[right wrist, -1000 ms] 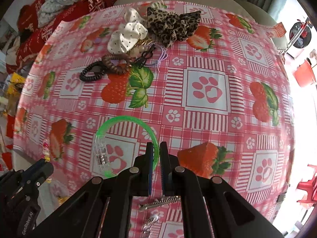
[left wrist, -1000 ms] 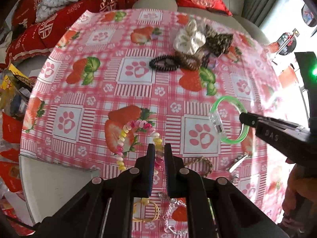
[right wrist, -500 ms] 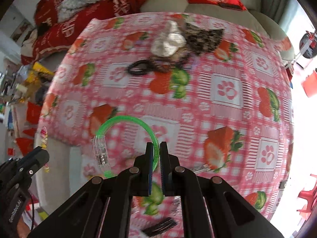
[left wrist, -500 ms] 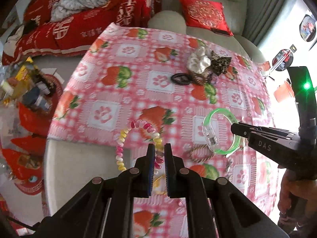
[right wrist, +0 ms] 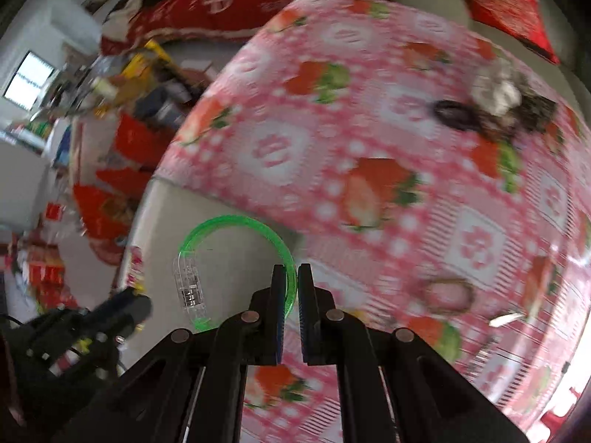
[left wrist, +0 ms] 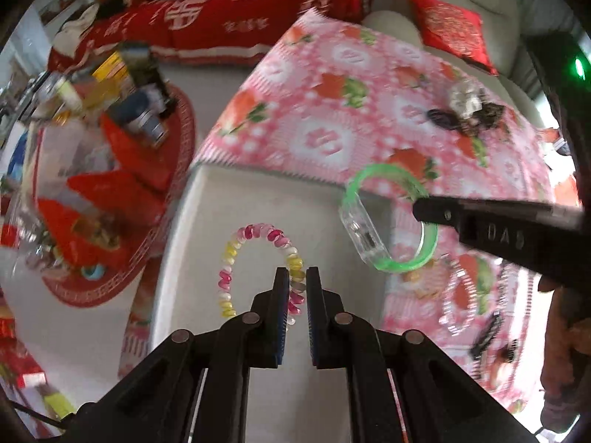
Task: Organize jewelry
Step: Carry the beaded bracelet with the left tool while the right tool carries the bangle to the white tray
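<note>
A: So, left gripper (left wrist: pixel 297 280): jaws clamped on the pastel bead bracelet (left wrist: pixel 258 258), which hangs in the air, lifted off the strawberry tablecloth (left wrist: pixel 332 110) and just past its near-left edge.

B: Right gripper (right wrist: pixel 291 277)?

A: Jaws pressed together on the green bangle (right wrist: pixel 236 258), also held up, just beyond the same tablecloth edge. Its clear clasp (right wrist: pixel 188 288) sits on the loop's left side. In the left wrist view the bangle hangs just right of the bead bracelet, not touching.

B: On the cloth?

A: A pile of scrunchies (right wrist: pixel 498 107) at the tablecloth's far right; a brownish bracelet (right wrist: pixel 448 291) lies near its front. Frames blurred.
</note>
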